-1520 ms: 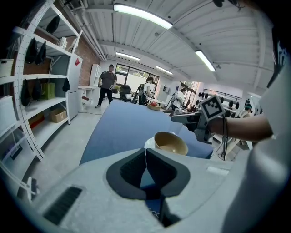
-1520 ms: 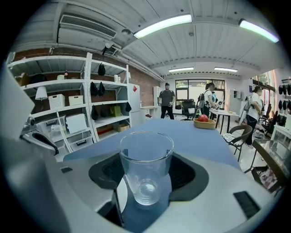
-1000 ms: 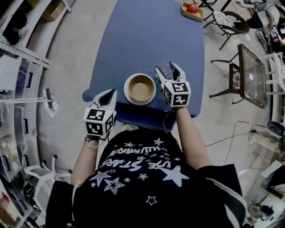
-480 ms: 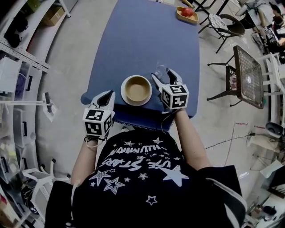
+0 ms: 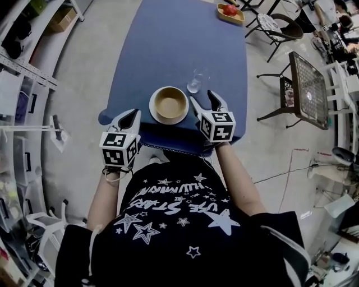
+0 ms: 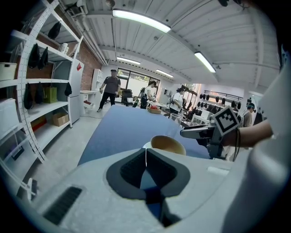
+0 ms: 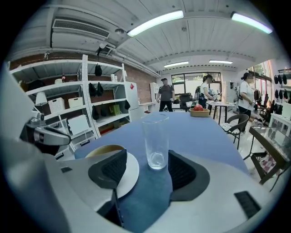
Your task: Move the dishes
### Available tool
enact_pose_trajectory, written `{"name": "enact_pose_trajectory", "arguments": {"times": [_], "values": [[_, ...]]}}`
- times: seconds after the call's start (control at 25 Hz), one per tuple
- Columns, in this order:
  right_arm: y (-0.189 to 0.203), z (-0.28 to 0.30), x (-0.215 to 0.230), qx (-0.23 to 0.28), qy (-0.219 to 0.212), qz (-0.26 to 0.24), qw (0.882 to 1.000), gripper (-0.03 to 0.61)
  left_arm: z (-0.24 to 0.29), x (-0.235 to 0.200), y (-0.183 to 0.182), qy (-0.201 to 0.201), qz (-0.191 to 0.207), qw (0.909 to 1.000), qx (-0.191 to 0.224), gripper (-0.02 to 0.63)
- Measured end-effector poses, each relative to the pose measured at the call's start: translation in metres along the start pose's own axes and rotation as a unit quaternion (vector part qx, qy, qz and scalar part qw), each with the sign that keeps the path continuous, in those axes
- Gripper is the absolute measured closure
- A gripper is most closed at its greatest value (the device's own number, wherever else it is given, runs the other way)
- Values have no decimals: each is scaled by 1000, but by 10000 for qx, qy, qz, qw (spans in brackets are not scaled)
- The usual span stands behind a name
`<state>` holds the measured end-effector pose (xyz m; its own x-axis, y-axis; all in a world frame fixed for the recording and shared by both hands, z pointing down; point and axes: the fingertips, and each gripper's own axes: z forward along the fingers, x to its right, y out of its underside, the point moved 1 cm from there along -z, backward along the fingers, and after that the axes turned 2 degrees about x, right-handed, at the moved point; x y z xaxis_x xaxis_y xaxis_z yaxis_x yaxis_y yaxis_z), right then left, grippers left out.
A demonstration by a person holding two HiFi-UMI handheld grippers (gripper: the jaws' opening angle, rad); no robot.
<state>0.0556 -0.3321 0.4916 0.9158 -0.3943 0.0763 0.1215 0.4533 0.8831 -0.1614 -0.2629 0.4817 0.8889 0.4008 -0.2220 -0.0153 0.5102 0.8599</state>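
A tan bowl (image 5: pixel 170 103) sits on a white plate (image 5: pixel 154 114) near the front edge of the blue table (image 5: pixel 168 45). A clear empty glass (image 5: pixel 195 83) stands upright just right of and behind it. My right gripper (image 5: pixel 202 97) is open, right of the bowl, its tips short of the glass. Its jaws have just closed a little with nothing between them. In the right gripper view the glass (image 7: pixel 156 141) stands ahead of the open gripper (image 7: pixel 145 167), the plate (image 7: pixel 129 170) to its left. My left gripper (image 5: pixel 130 117) hangs shut and empty off the table's front left corner, and the bowl (image 6: pixel 168 144) shows beyond it (image 6: pixel 146 157).
A wooden tray with red fruit (image 5: pixel 230 11) lies at the table's far right end. Chairs (image 5: pixel 289 28) and a mesh-topped stand (image 5: pixel 311 92) are to the right, shelving (image 5: pixel 22 84) to the left. People (image 6: pixel 109 88) stand far behind the table.
My right gripper has drawn back toward me; the glass, earlier between its fingers, now stands free ahead of the tips. The left gripper has barely moved.
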Motion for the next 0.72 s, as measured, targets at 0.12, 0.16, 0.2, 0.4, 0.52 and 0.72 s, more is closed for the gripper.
{"name": "enact_pose_trajectory", "arguments": {"times": [0.12,0.16,0.2,0.4,0.52,0.72], "values": [[5,-7,-14,-87,-195,135,9997,319,-2,2,3,47,-7,10000,-7,594],[6,-8,-20,-119,-282,175,9994,336,-2,3,3,63,3,10000,-7,594],[6,-8,-25,-149,-372,216,9990,349,-3,4,3,79,18,10000,-5,594],[10,-1,-49,-366,-805,456,9950,423,-7,8,5,114,75,9999,7,594],[17,8,-54,-653,-818,489,9933,425,-9,11,8,126,82,9999,-22,594],[29,19,-52,-1004,-643,690,9905,429,-14,12,14,120,69,9999,-57,594]]}}
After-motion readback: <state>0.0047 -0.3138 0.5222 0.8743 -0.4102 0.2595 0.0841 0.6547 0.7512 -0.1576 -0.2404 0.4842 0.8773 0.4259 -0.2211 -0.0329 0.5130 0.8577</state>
